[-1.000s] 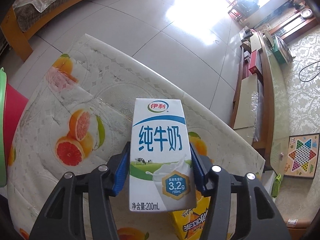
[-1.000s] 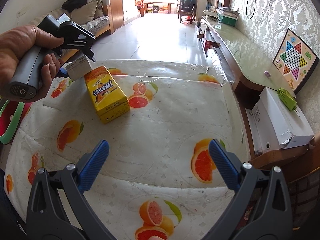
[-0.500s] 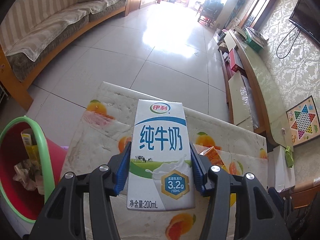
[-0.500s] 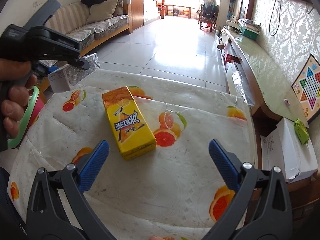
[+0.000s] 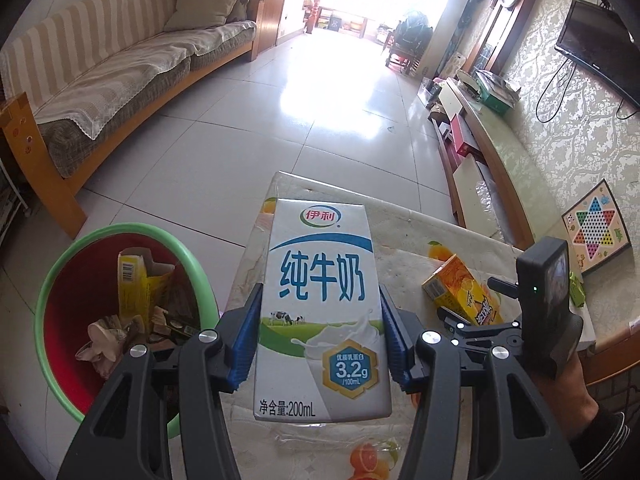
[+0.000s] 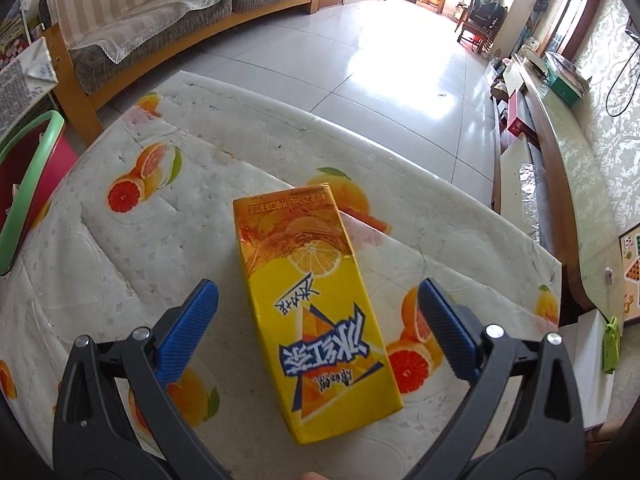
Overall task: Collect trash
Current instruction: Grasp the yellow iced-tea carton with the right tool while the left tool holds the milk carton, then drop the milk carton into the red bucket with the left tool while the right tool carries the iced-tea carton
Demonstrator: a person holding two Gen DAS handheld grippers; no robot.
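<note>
My left gripper [image 5: 318, 338] is shut on a white and blue milk carton [image 5: 320, 300], held above the table's left edge. Just to its left stands a red bin with a green rim [image 5: 52, 280] that holds a yellow carton and crumpled trash. A yellow drink carton [image 6: 312, 304] lies flat on the fruit-print tablecloth [image 6: 120, 248]. My right gripper [image 6: 318, 328] hangs over it, open, one blue pad on each side of the carton and neither touching. In the left wrist view the same yellow carton [image 5: 460, 292] lies beyond the right gripper's black body [image 5: 540, 312].
A wooden sofa [image 5: 100, 92] stands at the far left across the tiled floor [image 5: 320, 120]. A long low cabinet [image 5: 500, 160] runs along the right wall, with a checkers board [image 5: 596, 232] leaning by it. The bin's green rim [image 6: 28, 184] shows left of the table.
My left gripper has carried the milk carton up and leftward off the table, and the bin has come into view beside it. My right gripper has moved over the yellow carton, which now lies between its pads.
</note>
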